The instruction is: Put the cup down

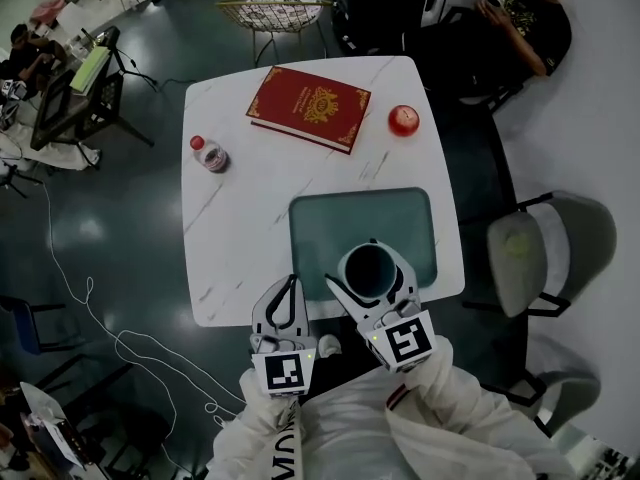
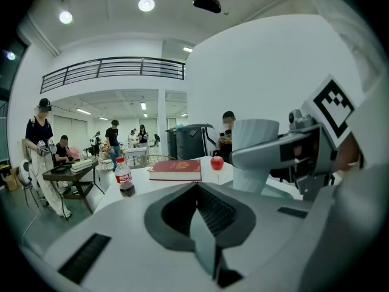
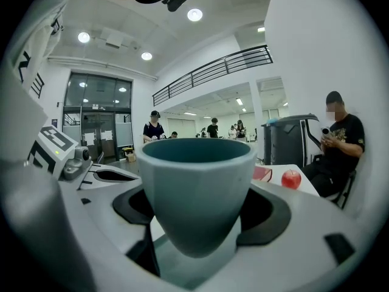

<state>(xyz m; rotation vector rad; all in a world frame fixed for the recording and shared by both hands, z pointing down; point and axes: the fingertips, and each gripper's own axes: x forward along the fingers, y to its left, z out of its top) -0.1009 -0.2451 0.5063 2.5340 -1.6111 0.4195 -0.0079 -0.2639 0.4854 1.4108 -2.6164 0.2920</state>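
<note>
The right gripper (image 1: 368, 276) is clamped on the cup (image 1: 369, 265), a grey-blue, handleless cup with a dark inside, standing upright with its mouth up; in the right gripper view the cup (image 3: 197, 187) fills the space between the two jaws, which press on its sides. The cup is over the near edge of a teal mat (image 1: 400, 218) that lies on the white marble-patterned table (image 1: 240, 218); whether its base touches the mat or hangs just above it is hard to tell from these angles. The left gripper (image 1: 291, 286) sits just beside the right one, at the table's near edge, and its own view shows the jaws brought together with nothing between them. Farther back on the table lie a red book (image 1: 308, 106) with gold ornament, a red apple (image 1: 403, 120) near the book's right end, and a small bottle (image 1: 209, 154) with a red cap and label, well apart on the left. A grey chair (image 1: 540, 253) stands to the table's right, and a seated person (image 1: 520, 23) is beyond the far right corner
</note>
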